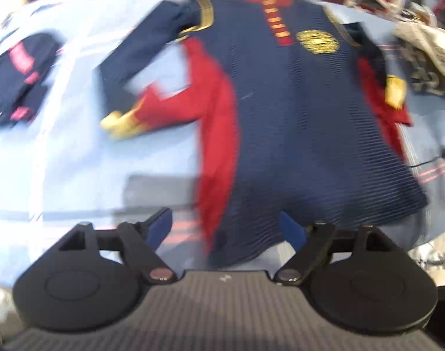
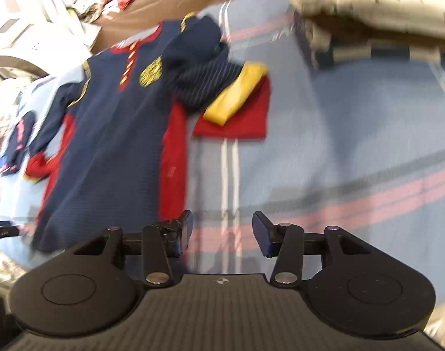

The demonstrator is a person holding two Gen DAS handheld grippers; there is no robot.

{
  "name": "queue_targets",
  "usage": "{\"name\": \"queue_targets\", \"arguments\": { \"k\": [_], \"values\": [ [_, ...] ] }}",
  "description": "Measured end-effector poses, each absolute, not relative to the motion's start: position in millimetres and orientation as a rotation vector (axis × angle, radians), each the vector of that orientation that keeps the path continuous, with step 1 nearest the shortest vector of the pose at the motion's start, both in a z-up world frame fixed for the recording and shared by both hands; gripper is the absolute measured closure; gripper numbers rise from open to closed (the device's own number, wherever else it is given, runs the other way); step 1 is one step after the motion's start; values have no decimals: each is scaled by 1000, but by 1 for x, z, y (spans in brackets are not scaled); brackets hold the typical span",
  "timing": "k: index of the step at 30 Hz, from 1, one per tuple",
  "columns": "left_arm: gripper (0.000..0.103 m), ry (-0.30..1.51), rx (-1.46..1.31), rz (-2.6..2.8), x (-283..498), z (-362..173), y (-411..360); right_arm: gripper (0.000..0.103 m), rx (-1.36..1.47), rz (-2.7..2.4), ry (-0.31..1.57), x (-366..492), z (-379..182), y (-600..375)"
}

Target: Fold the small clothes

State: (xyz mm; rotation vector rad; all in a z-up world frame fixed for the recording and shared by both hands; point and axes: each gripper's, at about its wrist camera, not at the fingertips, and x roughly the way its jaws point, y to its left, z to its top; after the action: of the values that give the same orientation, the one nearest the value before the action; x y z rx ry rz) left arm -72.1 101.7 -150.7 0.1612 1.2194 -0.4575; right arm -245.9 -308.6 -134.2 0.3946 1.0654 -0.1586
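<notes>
Shirt [image 1: 295,134], navy with red side panels and a gold crest, lies front-up and spread flat on a light blue striped cloth [image 1: 76,161] that covers the work surface. Both views blurred. Its left-view sleeve is bent across the cloth, with a red and yellow cuff [image 1: 126,118] at the end. Opposite sleeve [image 2: 205,79] is bunched and folded over near the shoulder, its yellow and red end lying on the cloth just beside the shirt body.

Left gripper [image 1: 225,228]: jaws wide apart, holding nothing, positioned over the shirt's bottom hem near the red panel; contact with fabric cannot be told.

Right gripper [image 2: 222,231]: jaws also spread, empty, over bare striped cloth just beside the shirt's lower edge.

Second small navy garment [image 1: 14,79] with pink markings lies apart from the shirt on the far side of the cloth. Pale patterned pile of fabric [image 2: 369,3] sits at the cloth's other end, well apart from the shirt.
</notes>
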Motion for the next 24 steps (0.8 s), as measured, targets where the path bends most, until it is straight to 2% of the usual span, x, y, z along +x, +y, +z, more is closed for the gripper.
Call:
{"name": "queue_targets", "arguments": {
  "k": [3,9,13,14,16,17,18,19,24],
  "values": [
    [22,1240,134,-528,-59,-154,75,25,340,-175,998,-209,-138,-316],
    [22,1273,118,-609,-40,-170,59,26,227,-259,1066,-147,-170,-331],
    [22,1308,106,-616,-24,-179,72,21,452,-370,1100,-139,-201,-358],
    [22,1321,93,-617,-17,-185,73,12,488,-370,1074,-139,-205,-358],
    [22,1348,74,-627,-7,-191,76,13,500,-401,1060,-137,-208,-350],
    [22,1355,70,-636,-1,-195,74,36,492,-404,1068,-133,-207,-346],
    [22,1362,71,-650,4,-198,72,90,497,-390,1067,-131,-206,-343],
    [22,1367,76,-660,10,-200,67,95,547,-353,1064,-129,-206,-344],
    [22,1339,125,-723,31,-198,37,96,613,-402,996,-146,-168,-360]
  ]
}}
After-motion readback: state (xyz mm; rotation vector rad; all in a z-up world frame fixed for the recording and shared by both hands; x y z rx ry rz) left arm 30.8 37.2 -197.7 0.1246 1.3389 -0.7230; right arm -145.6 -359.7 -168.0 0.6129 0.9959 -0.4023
